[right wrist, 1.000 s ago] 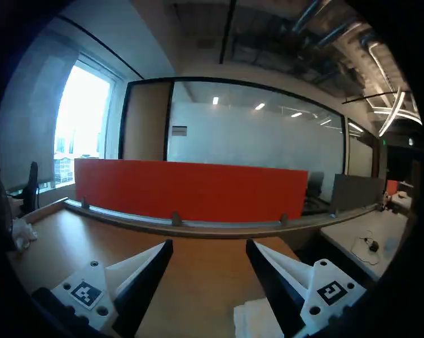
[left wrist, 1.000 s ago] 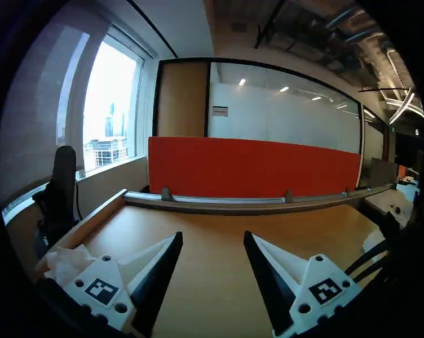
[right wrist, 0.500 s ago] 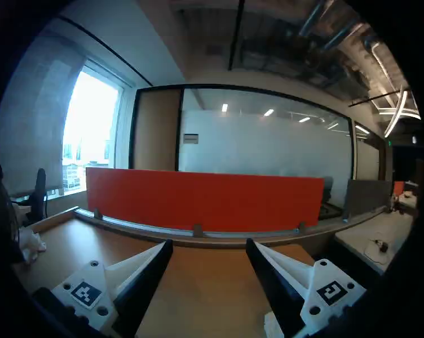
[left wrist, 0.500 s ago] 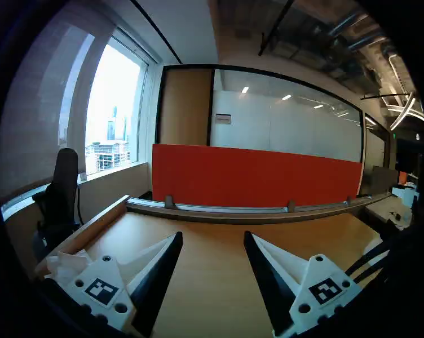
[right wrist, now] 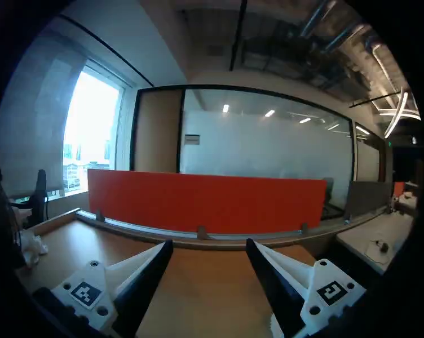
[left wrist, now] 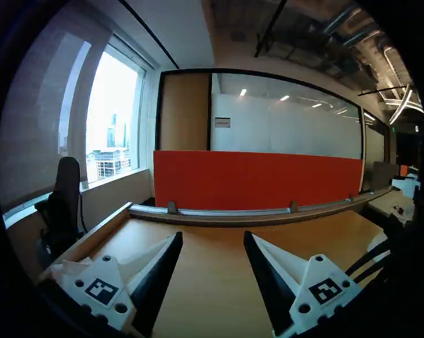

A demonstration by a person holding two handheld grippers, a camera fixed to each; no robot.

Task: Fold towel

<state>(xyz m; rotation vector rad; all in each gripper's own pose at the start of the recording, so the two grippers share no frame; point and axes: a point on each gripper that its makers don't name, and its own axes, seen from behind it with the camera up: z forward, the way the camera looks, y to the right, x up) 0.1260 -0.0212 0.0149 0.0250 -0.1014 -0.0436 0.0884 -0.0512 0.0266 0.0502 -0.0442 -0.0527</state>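
Towel [right wrist: 272, 331] sank lower; right hand-held gripper [right wrist: 208, 243] agape over wooden desk [right wrist: 212, 293].

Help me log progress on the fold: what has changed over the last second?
Both grippers seem to have tipped up slightly. In the right gripper view the white towel under the right gripper has slid almost off the bottom. In the left gripper view the crumpled white cloth beside the left gripper has sunk behind its finger. Nothing grasped or released: both stay open and empty over the wooden desk.
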